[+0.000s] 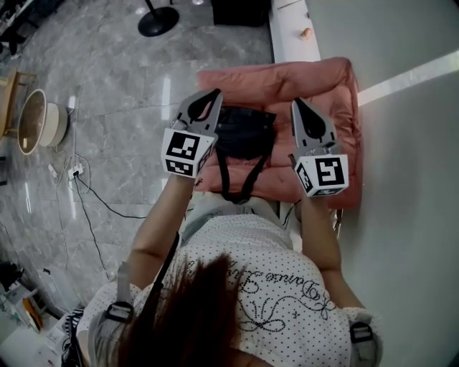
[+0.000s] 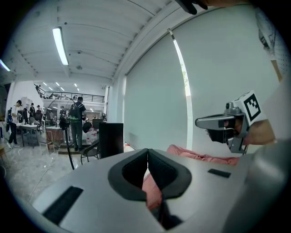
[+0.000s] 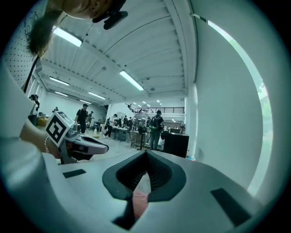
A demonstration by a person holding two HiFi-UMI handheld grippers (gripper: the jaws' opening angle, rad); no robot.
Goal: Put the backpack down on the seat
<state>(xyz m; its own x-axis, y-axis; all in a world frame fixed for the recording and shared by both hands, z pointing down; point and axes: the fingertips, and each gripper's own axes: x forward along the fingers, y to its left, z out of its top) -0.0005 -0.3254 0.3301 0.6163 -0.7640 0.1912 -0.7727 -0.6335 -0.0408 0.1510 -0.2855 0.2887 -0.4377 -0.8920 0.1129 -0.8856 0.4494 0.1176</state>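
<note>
A black backpack point(image 1: 245, 132) lies on the pink cushioned seat point(image 1: 337, 93), and its straps hang over the seat's front edge. Nothing holds it. My left gripper point(image 1: 215, 93) is raised over the backpack's left side, jaws shut and empty. My right gripper point(image 1: 296, 102) hovers over the cushion to the right of the backpack, also shut with nothing in it. In the left gripper view the shut jaws point(image 2: 147, 152) point level, with the pink cushion point(image 2: 200, 157) below and the right gripper point(image 2: 200, 122) alongside. The right gripper view shows its shut jaws point(image 3: 146, 154) and the left gripper point(image 3: 102, 146).
A pale wall point(image 1: 409, 215) stands right of the seat. On the grey marble floor are a black round stand base point(image 1: 158, 20), a round basket point(image 1: 32, 120), and a power strip with cable point(image 1: 75, 170). A black cabinet point(image 2: 111, 139) and several people stand far off.
</note>
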